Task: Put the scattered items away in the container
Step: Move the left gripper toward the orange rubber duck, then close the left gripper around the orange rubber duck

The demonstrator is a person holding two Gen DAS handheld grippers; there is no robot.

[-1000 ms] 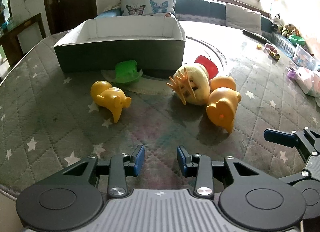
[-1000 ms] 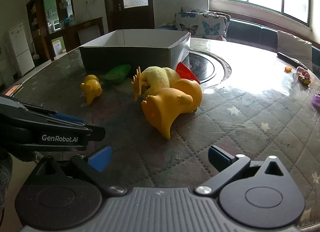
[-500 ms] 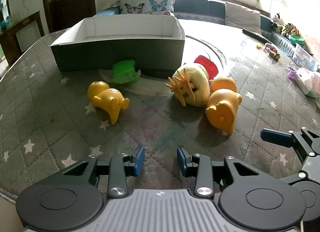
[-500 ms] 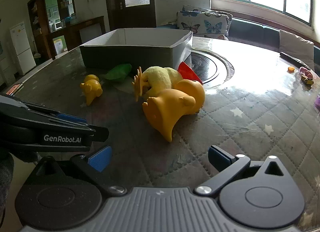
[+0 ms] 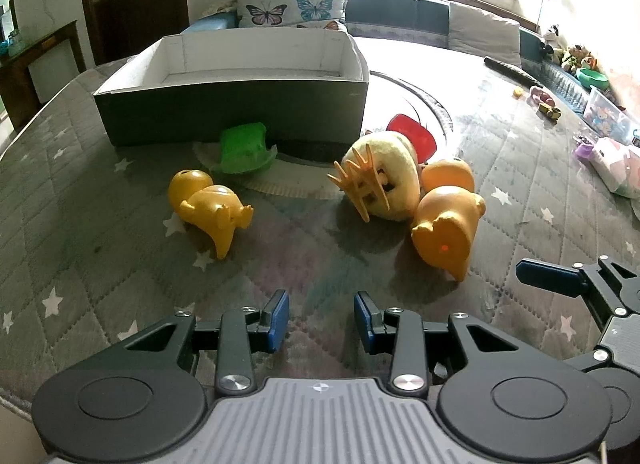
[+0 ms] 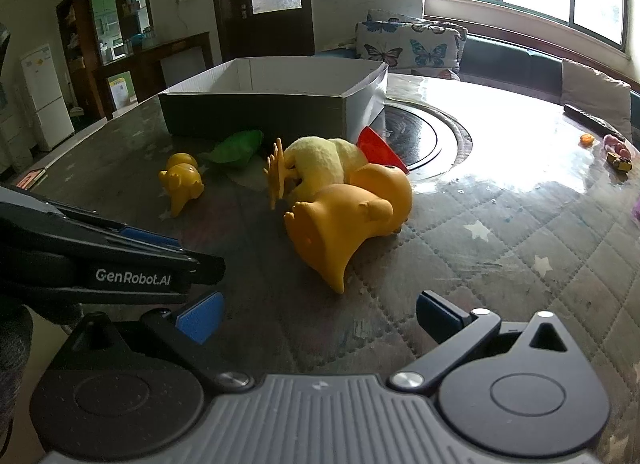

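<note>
Near the table edge, both grippers had crept closer to the toys: left gripper [image 5: 321, 322] narrowly parted, right gripper [image 6: 316, 314] spread wide toward the large orange toy [image 6: 340, 220]; box [image 5: 240, 104] unfilled.

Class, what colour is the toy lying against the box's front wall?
Green toy, clearest in the left wrist view.

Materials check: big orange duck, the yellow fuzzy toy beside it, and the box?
Big orange duck: looks like soft rubber or vinyl, smooth matte skin, moulded seams. Yellow fuzzy toy: plush fabric, fuzzy nap; its orange spikes look like hard plastic. Box: likely cardboard, thin folded walls, dark outside, white inside.
</note>
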